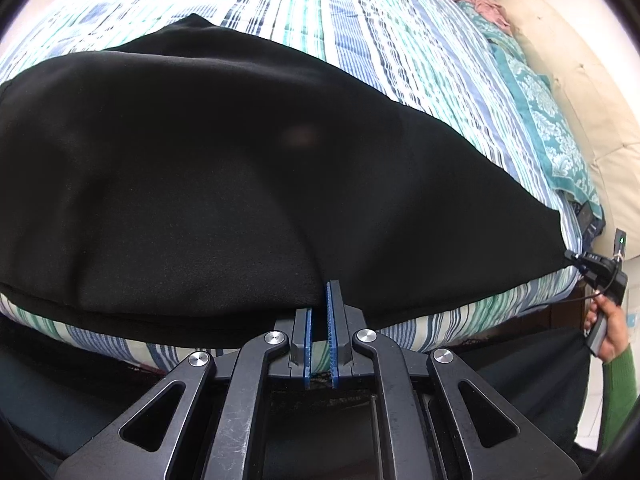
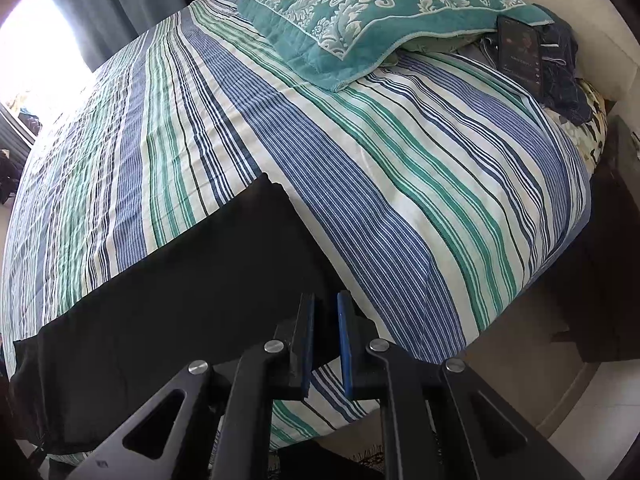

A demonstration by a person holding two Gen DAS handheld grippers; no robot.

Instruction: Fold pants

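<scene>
Nearest in the left wrist view, the left gripper [image 1: 323, 300] has its blue pads clamped on the near edge of the black pants [image 1: 240, 168], which lie spread across the striped bedsheet [image 1: 360, 20]. At the right edge of that view you can see the right gripper [image 1: 576, 258] from outside, pinching the pants' far corner, with a hand [image 1: 608, 332] on it. The right wrist view shows its jaws nearly together on that black fabric. Only this view shows, further back, a teal pillow [image 2: 360, 20] and a phone [image 2: 520, 52] on dark clothes [image 2: 568, 80]. No containers anywhere.
</scene>
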